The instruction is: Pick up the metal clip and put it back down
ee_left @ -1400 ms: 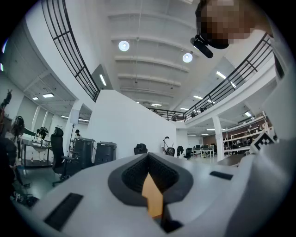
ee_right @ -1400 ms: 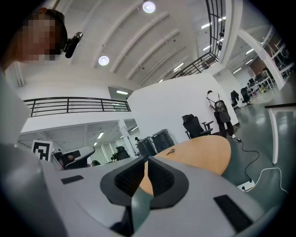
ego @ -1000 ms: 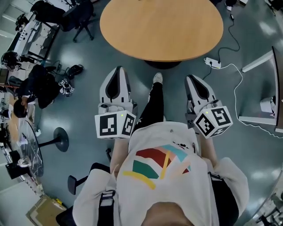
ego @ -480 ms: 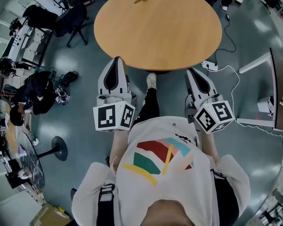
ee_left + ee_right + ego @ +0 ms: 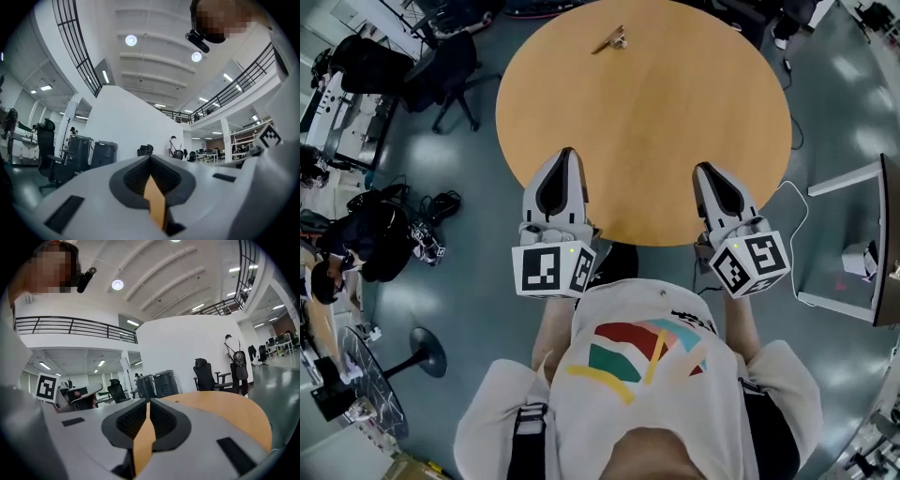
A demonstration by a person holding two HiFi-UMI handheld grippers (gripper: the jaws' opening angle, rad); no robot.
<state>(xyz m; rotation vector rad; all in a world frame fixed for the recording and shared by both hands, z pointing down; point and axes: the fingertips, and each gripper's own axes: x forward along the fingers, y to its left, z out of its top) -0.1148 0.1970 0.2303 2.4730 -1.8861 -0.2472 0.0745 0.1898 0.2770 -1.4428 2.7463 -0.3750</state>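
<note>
The metal clip lies small on the far side of the round wooden table, well ahead of both grippers. My left gripper points up the picture with its tip over the table's near edge; its jaws are shut with nothing in them. My right gripper is level with it on the right, also shut and empty. In the left gripper view the left gripper shows only a thin slit between its jaws. In the right gripper view the right gripper faces across the table. Neither gripper view shows the clip.
A black office chair stands on the floor left of the table. A person sits at a desk at the far left. A white desk frame and a cable lie to the right. My own torso fills the bottom of the head view.
The table has come closer: both gripper tips, over the floor before, now reach over its near edge. The metal clip has come into view at the far side. Jaws stayed shut.
</note>
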